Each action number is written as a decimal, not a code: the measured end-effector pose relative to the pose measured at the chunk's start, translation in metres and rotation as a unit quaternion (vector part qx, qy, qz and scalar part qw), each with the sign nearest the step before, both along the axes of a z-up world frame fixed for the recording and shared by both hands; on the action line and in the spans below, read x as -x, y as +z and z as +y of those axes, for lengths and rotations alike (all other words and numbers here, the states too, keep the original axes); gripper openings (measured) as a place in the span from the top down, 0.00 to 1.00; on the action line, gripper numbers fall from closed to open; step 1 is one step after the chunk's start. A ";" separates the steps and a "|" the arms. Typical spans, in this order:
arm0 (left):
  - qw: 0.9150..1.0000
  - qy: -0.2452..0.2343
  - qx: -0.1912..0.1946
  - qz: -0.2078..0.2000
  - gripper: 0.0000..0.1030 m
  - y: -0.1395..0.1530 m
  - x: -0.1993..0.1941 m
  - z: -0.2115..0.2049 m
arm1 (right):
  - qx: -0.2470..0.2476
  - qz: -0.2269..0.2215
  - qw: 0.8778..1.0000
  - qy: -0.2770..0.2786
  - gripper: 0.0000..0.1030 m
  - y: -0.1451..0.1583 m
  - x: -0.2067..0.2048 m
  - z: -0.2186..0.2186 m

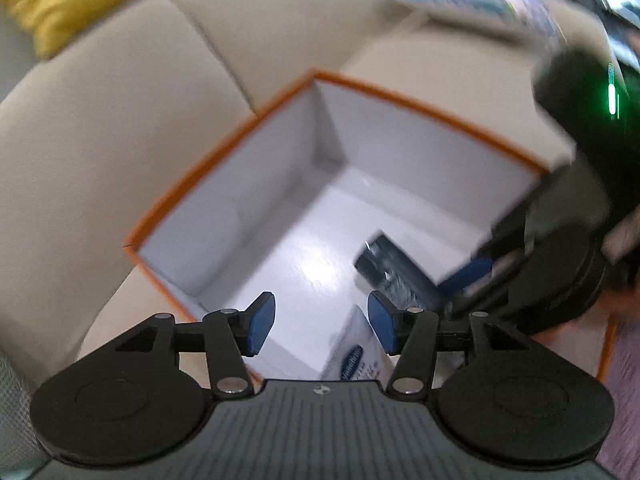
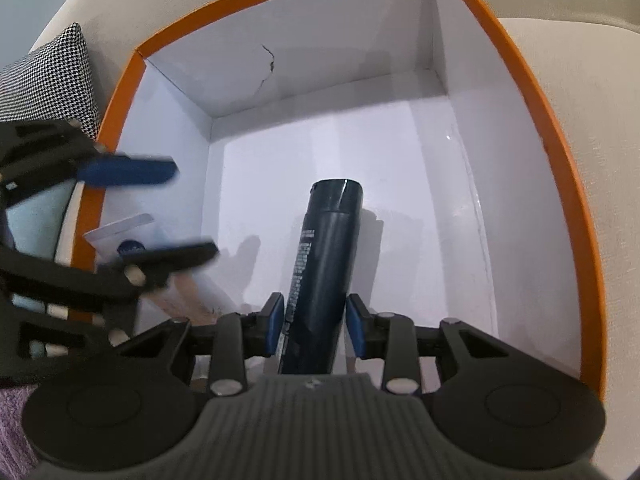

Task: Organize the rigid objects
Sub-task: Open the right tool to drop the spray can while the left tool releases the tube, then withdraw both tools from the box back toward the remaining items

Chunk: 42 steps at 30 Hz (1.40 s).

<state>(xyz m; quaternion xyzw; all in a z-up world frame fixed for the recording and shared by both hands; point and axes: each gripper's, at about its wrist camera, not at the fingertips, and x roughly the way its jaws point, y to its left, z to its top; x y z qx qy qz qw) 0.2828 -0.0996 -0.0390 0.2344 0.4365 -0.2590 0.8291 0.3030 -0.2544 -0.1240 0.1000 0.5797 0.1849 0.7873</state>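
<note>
Beige upholstered sofa cushions (image 1: 120, 128) filled the background, with a yellow fabric pillow (image 1: 60, 4) at the far left and a black-and-white houndstooth cushion (image 2: 52, 80) beside the box. On the seat sat a large open cardboard box with orange outer walls and a white interior (image 2: 304, 80). Inside it, the right gripper (image 2: 316, 328) had its blue pads clamped on the lower part of a dark navy cylindrical spray can (image 2: 324, 264), which pointed down toward the box floor. The left gripper (image 1: 322, 328) hovered over the box's near corner, fingers apart and empty. Below it a white squeeze tube with a blue oval logo (image 1: 354, 354) lay against the box wall.
</note>
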 end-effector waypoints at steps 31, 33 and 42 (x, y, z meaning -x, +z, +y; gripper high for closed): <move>0.921 0.306 0.238 0.039 0.54 0.009 0.046 0.098 | 0.029 -0.104 0.987 0.118 0.61 0.028 0.022 0.073; 0.919 0.311 0.237 0.043 0.55 0.006 0.042 0.099 | 0.023 -0.093 0.989 0.110 0.67 0.024 0.017 0.075; 0.903 0.332 0.262 0.067 0.67 -0.003 0.035 0.109 | 0.017 -0.043 0.994 0.101 0.75 0.004 0.002 0.081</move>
